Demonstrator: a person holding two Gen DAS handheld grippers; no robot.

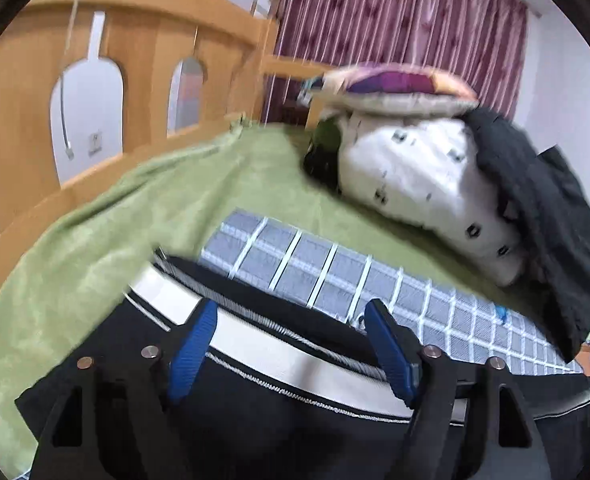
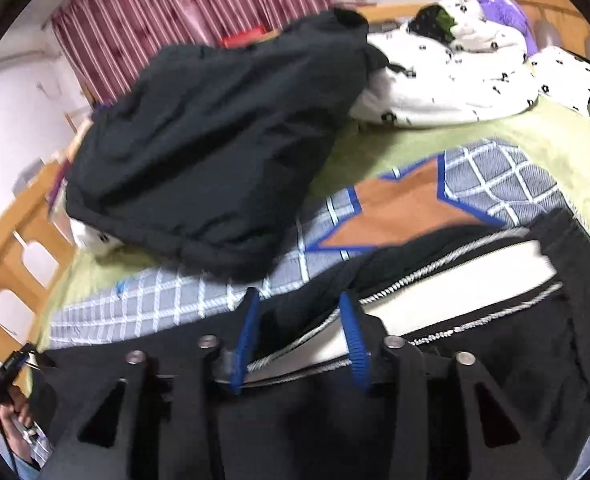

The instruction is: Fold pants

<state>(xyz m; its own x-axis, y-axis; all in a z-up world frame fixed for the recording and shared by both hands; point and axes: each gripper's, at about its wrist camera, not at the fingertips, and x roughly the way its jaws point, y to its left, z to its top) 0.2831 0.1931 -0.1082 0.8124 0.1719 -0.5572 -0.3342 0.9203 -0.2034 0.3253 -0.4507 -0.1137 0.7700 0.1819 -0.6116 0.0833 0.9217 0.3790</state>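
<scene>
While both pictures are smeared by motion blur, the black pants [image 1: 279,412] with their white side stripe can be made out lying across the near part of the bed, on a grey checked sheet [image 1: 335,264] that covers a green blanket [image 1: 95,240]. Over them hangs the left gripper [image 1: 291,336], its blue-padded fingers [image 1: 193,352] spread wide, with the stripe showing in the gap and nothing clamped. From the other side, the right gripper [image 2: 301,328] also has its jaws apart, with a narrower gap, above the pants [image 2: 495,360]; whether its tips touch the cloth cannot be told. Beyond the pants an orange star [image 2: 407,208] is printed on the sheet. Farther back lie a dark jacket [image 2: 215,140] and a white quilt [image 2: 455,76] with small dark marks, the jacket partly draped over the quilt. A wooden bed frame [image 1: 23,128] and a red striped curtain [image 1: 395,20] stand behind.
</scene>
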